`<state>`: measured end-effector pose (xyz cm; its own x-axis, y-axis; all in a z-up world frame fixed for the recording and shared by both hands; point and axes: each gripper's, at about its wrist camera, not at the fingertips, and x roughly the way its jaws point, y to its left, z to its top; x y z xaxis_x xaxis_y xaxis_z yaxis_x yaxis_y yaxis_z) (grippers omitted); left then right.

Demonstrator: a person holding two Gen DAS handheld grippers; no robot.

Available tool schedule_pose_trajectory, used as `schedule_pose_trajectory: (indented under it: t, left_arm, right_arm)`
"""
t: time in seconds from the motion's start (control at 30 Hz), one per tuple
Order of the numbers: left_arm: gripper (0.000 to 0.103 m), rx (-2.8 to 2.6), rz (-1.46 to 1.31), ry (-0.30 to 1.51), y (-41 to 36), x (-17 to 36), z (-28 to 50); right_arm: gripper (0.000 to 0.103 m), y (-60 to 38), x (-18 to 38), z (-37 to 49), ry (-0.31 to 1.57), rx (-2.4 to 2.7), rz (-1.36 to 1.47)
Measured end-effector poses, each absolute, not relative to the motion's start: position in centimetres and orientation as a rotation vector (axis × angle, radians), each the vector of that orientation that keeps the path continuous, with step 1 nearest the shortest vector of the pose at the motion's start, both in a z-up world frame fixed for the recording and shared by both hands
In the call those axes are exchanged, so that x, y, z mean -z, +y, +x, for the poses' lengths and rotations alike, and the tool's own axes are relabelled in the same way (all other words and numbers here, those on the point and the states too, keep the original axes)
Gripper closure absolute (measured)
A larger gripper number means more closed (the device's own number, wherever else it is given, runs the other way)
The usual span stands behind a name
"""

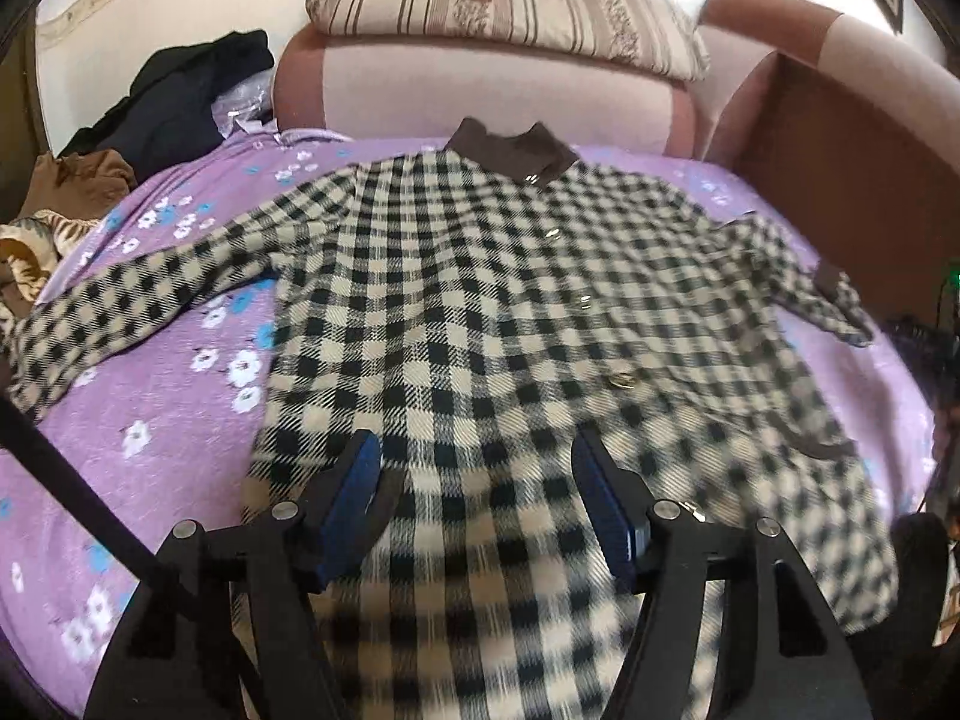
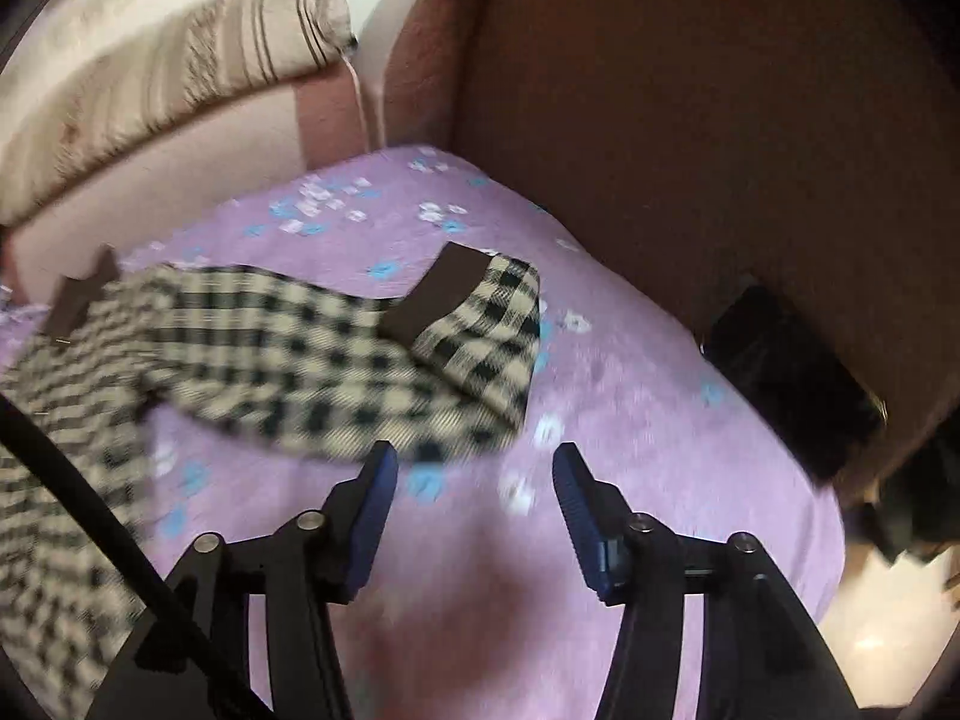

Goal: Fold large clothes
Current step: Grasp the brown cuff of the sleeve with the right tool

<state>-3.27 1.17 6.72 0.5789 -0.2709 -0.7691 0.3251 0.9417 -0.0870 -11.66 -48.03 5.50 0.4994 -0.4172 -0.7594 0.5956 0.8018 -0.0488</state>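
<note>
The big beige-and-black checked woollen coat with the dark brown collar [image 1: 480, 312] lies spread flat, front up, on the purple flower-printed bed cover [image 1: 156, 420], collar toward twelve o'clock and hem toward six. My left tongs [image 1: 474, 468] hang over the lower body of the coat with the blue pads wide apart, holding nothing. My right tongs [image 2: 474, 474] are likewise spread wide and empty, over bare cover, with the coat's right sleeve and its brown cuff [image 2: 432, 300] just beyond the tips at about eleven o'clock.

I judge this cloth thick, soft and fairly heavy: it will drape and sag rather than keep a crease, and a pinch on one layer may drag the rest along. It looks rough enough not to slip from the pads. The buttons [image 1: 621, 382] down the front are the only hard spots, so I would keep off them. The best holds seem to be the sleeve near its cuff for the right tongs and the hem corner or side seam at about eight o'clock for the left.
</note>
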Motion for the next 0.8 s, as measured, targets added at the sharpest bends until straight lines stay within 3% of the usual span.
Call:
schedule_pose_trajectory:
  t: [0.2,0.23,0.27,0.3,0.33,0.6,0.8]
  left_arm:
    - [0.038,0.351,0.121,0.907,1.1,-3.7,-2.3]
    - [0.038,0.351,0.127,0.908,1.1,-3.5,-2.2]
    - [0.038,0.35,0.131,0.913,1.2,-3.1,-2.2]
    - [0.038,0.351,0.132,0.919,1.2,-2.8,-2.1]
    - [0.038,0.351,0.132,0.923,1.2,-2.6,-2.0]
    - [0.038,0.367,0.067,0.944,1.9,-2.5,-1.3]
    - [0.038,0.38,-0.01,0.963,2.7,-2.7,-0.9]
  right_arm:
    - [0.044,-49.4,-2.1,-5.9,0.959,0.686,0.089]
    - [0.049,-49.3,-1.8,-5.1,0.962,0.707,0.05]
    - [0.06,-49.3,-1.8,-4.7,0.963,0.724,0.024]
    - [0.092,-49.5,-1.7,-4.4,0.964,0.734,0.018]
    - [0.099,-50.3,-2.0,-4.4,0.961,0.741,0.045]
    - [0.103,-62.7,-3.1,-13.4,0.723,0.916,0.746]
    - [0.103,-65.6,-0.7,-17.5,0.657,0.92,1.013]
